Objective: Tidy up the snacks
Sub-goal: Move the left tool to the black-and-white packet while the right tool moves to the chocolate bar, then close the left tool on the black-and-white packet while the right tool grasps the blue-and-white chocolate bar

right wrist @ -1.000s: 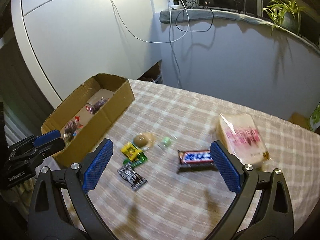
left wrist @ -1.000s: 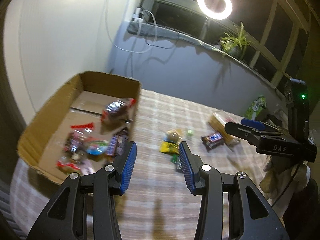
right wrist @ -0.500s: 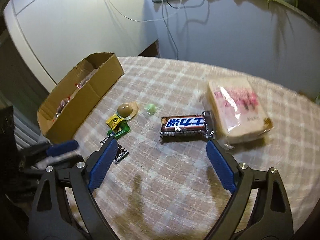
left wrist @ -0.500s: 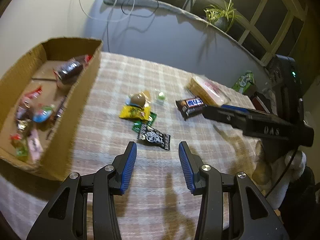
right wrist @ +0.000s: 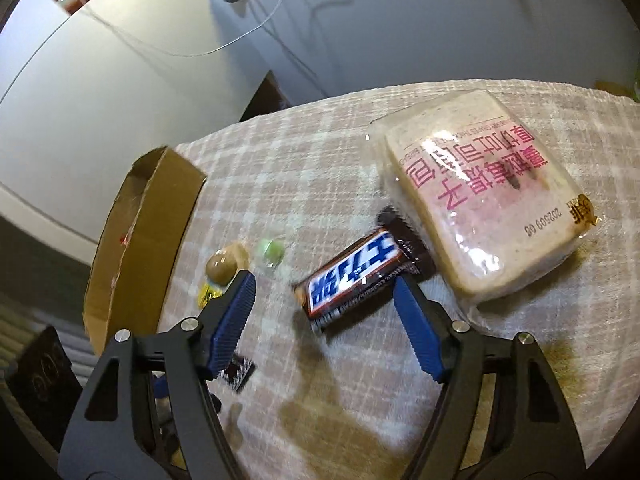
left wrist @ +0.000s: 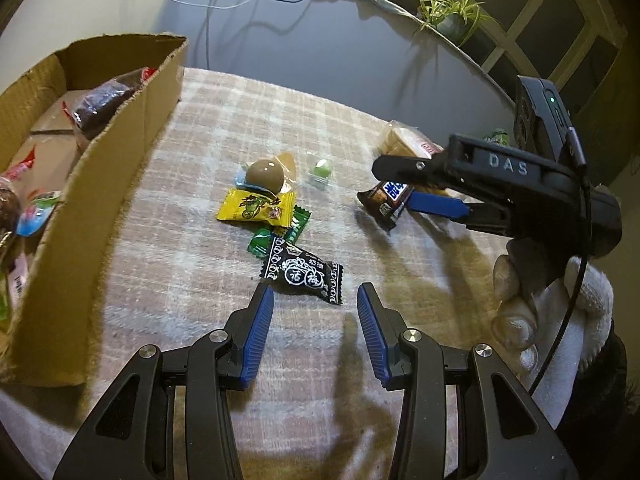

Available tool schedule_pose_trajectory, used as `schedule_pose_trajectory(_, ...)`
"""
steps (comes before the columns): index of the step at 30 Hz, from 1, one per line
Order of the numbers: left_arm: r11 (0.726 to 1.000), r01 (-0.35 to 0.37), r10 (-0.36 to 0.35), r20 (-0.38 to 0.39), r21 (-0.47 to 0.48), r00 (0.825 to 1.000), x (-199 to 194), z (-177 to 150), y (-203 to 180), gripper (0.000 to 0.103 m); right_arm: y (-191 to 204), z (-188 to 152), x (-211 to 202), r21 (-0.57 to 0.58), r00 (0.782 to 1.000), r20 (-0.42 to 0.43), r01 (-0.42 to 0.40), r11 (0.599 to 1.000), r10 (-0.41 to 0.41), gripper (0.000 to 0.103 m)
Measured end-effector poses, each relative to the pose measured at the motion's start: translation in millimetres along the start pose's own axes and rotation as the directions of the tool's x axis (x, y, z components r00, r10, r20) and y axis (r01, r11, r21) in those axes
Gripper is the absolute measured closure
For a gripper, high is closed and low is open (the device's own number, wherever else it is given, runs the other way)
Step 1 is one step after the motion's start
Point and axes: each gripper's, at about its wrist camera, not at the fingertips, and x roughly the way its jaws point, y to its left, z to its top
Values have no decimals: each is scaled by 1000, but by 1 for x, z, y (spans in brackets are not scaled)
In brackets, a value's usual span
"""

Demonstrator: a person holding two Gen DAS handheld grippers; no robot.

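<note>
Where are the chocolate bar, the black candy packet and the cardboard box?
chocolate bar (right wrist: 355, 273), right wrist view, on its blue lettering.
black candy packet (left wrist: 303, 274), left wrist view, middle of the wrapper.
cardboard box (left wrist: 120, 168), left wrist view, its near side wall.

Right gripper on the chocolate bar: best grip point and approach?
Grip the chocolate bar across its narrow width at mid-length, from above. It lies flat and diagonal, one crimped end against the bread pack, so the long edges are free. The right gripper jaws already straddle it, closing.

I count one brown cardboard box (left wrist: 100, 168), one brown-wrapped chocolate bar (right wrist: 356, 276), one clear-bagged bread pack (right wrist: 480, 200), and five small loose sweets.
</note>
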Motion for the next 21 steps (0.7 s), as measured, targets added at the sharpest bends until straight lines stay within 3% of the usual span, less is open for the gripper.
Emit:
schedule_pose_trajectory(3, 1000, -1, 1, 2, 6, 1000, 2, 3, 0, 61, 2, 5, 7, 4, 1000, -8, 19, 1000, -19, 28)
schedule_pose_trajectory(8, 1000, -15, 15, 7, 22, 1000, 5, 6, -2, 61, 17, 10, 16, -85, 994, -2, 106, 991, -106, 30)
schedule_pose_trajectory(16, 995, -71, 71, 11, 75, 997, 16, 13, -11, 61, 27, 8, 21, -220, 979, 9, 200, 955, -203, 52)
schedule_pose_trajectory(21, 973, -131, 135, -10, 191, 991, 28, 18, -30, 61, 21, 4, 17, -246, 979, 3, 196, 949, -202, 69)
